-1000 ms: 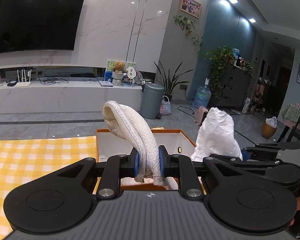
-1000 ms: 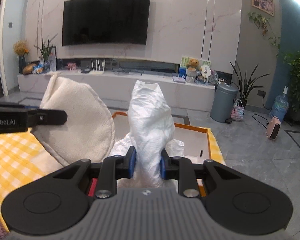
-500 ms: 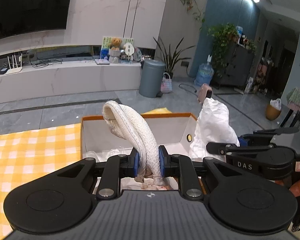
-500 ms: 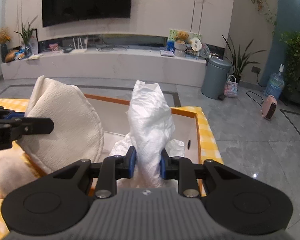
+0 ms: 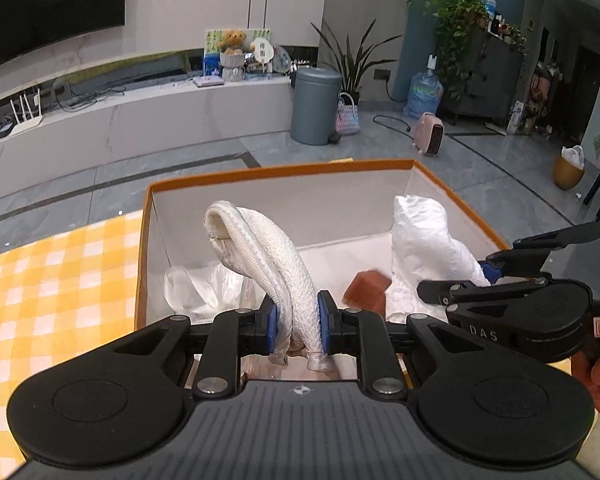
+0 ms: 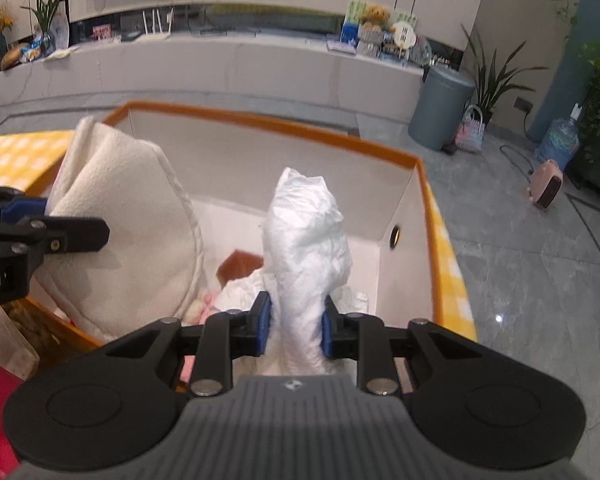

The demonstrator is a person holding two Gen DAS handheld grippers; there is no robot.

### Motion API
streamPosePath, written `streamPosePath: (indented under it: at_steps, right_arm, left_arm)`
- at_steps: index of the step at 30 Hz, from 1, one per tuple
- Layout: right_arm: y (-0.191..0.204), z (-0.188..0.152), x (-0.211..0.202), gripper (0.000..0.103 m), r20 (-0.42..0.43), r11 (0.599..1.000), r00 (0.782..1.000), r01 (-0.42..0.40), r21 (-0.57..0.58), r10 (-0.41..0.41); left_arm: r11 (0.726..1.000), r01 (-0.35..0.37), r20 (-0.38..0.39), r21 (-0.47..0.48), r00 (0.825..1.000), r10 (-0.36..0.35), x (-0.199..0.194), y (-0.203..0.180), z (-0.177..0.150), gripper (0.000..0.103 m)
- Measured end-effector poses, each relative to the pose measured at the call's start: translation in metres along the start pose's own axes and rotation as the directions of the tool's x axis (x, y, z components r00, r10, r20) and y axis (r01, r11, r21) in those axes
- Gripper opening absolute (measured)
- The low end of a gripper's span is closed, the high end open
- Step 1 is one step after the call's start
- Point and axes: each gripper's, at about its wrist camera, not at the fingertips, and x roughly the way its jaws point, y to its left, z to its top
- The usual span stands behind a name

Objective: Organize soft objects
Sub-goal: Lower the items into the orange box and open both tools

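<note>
Two handheld grippers hover side by side over an open orange-rimmed box [image 5: 284, 170] with white inner walls, which sits on a yellow checked cloth [image 5: 56, 280]. The left gripper [image 5: 297, 326] is clamped on a folded cream knitted cloth [image 5: 268, 256] that arches up over the box. The right gripper [image 6: 295, 326] pinches a crumpled white bundle [image 6: 306, 240] standing upright above the box interior. A small brown block [image 5: 367, 291] lies inside.

we can't identify the blurred brown block [image 5: 367, 291] in the box [image 5: 276, 169]; our left gripper [image 5: 297, 328] hides the slipper's [image 5: 268, 256] lower end.
</note>
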Motion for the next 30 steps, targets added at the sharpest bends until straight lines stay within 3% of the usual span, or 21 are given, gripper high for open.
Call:
streamPosePath:
  at_steps: [7, 10, 15, 18, 20, 30]
  right_arm:
    - [-0.003, 0.001, 0.004, 0.035, -0.029, 1.000, 1.000, 0.007, 0.017, -0.006]
    - [-0.004, 0.006, -0.003, 0.040, -0.015, 1.000, 1.000, 0.013, 0.009, -0.013]
    - [-0.002, 0.009, -0.020, 0.067, -0.006, 1.000, 1.000, 0.020, 0.013, -0.020]
    - [0.000, 0.013, -0.033, 0.074, -0.004, 1.000, 1.000, 0.023, 0.005, -0.023]
    - [0.003, 0.016, -0.043, 0.080, -0.006, 0.999, 0.999, 0.046, -0.005, -0.046]
    - [0.014, 0.013, -0.113, 0.084, 0.025, 0.999, 0.999, 0.039, 0.028, -0.040]
  left_arm:
    - [0.999, -0.028, -0.015, -0.031, 1.000, 0.028, -0.002, 0.010, 0.004, 0.036]
    - [0.999, -0.032, 0.008, -0.044, 0.999, 0.033, -0.010, 0.013, 0.007, 0.053]
    - [0.999, -0.029, 0.055, -0.046, 0.998, 0.032, -0.028, 0.011, 0.013, 0.075]
    - [0.999, -0.034, 0.081, -0.039, 0.996, 0.037, -0.041, 0.008, 0.018, 0.085]
    - [0.998, -0.050, 0.090, -0.023, 0.995, 0.052, -0.047, 0.002, 0.024, 0.087]
    - [0.998, -0.063, 0.146, 0.018, 0.987, 0.059, -0.100, -0.011, 0.026, 0.088]
